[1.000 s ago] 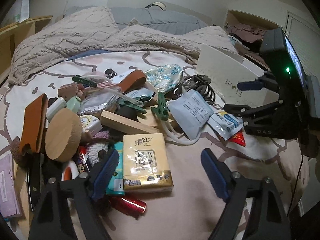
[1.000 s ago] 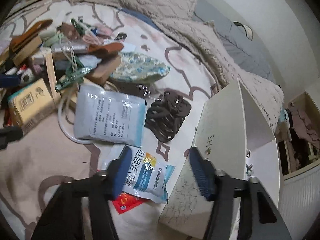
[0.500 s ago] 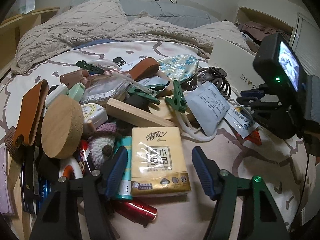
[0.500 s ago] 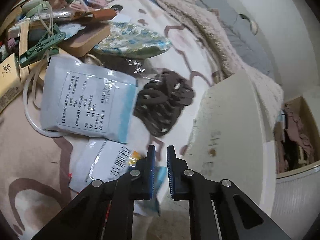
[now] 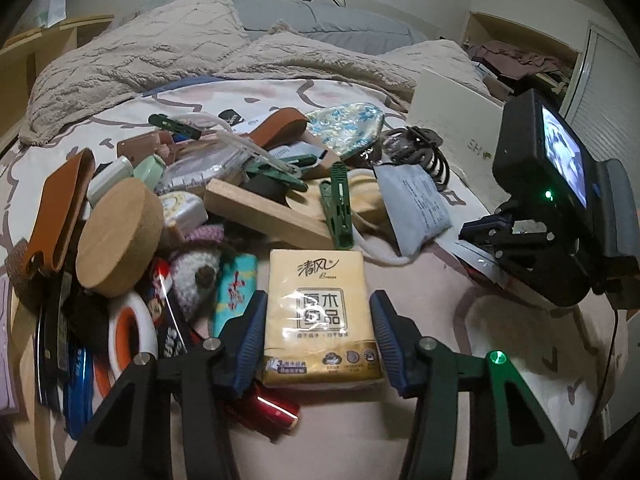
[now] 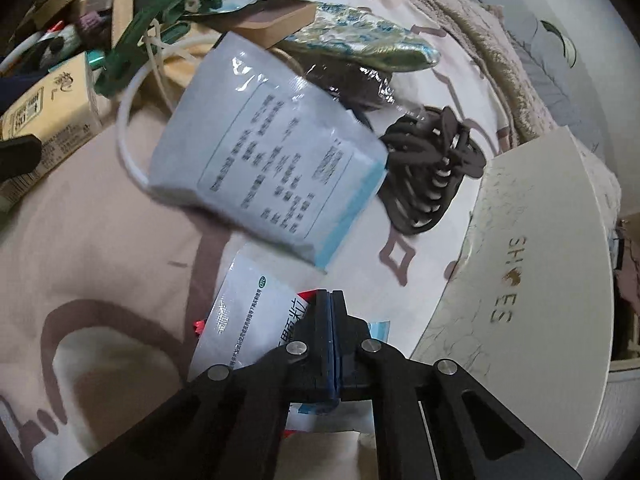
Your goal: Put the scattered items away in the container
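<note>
While the left gripper (image 5: 318,334) closes, its ribbed blue pads (image 5: 251,334) flank a yellow tissue pack (image 5: 320,316) at lower centre of the left view — glossy film, rectangular, lying flat on the pink-and-cream patterned sheet (image 5: 440,380). Whether the pads already press its sides cannot be told; they sit just beside them.

Left of the pack lies a heap of clutter: a round cork disc (image 5: 120,240), a folded brown leather case (image 5: 56,216), a crocheted toy (image 5: 196,280), a teal packet (image 5: 234,288), a shiny red tube (image 5: 266,408) and a white-and-orange ring (image 5: 128,332). Behind it rest a pale wood block (image 5: 268,214) and a green plastic clip (image 5: 340,212). A nubbly beige blanket (image 5: 140,64) is bunched across the top of the frame.

In the right view, the right gripper (image 6: 331,320) at lower centre is pressed together, pinching the edge of a flat white sachet (image 6: 252,312) with a blue corner and green print. Above it lies a puffy grey-white pouch (image 6: 272,160) with black text, touching a dark brown claw hair clip (image 6: 432,176). A floral fabric pouch (image 6: 368,40) sits at upper centre.

The container — a cream cardboard box (image 6: 532,264) with gold lettering on its wall — fills the right of the frame, just beside the sachet. Its inside is hidden.
</note>
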A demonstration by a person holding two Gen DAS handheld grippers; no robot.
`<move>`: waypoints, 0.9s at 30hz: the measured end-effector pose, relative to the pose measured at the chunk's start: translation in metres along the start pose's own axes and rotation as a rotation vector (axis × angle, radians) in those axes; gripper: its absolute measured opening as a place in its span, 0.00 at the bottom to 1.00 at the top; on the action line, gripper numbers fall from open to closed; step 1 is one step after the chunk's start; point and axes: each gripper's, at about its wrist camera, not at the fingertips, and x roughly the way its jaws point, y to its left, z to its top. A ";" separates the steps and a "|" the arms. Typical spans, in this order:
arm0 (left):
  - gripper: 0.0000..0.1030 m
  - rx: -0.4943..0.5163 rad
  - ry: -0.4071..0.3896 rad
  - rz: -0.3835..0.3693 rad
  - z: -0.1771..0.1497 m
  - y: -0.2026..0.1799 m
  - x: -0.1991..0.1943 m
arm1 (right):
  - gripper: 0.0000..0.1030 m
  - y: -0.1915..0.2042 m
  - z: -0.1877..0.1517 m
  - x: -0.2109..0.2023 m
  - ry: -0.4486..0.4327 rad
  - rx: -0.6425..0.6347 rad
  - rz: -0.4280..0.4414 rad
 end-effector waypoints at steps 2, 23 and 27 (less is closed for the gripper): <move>0.50 0.002 0.003 -0.004 -0.004 -0.002 -0.004 | 0.07 0.000 -0.006 -0.002 0.004 0.011 0.039; 0.50 0.095 -0.023 0.017 -0.055 -0.030 -0.039 | 0.07 0.032 -0.069 -0.037 -0.018 0.004 0.299; 0.50 0.096 -0.029 0.016 -0.060 -0.032 -0.042 | 0.07 0.038 -0.081 -0.044 -0.031 0.004 0.324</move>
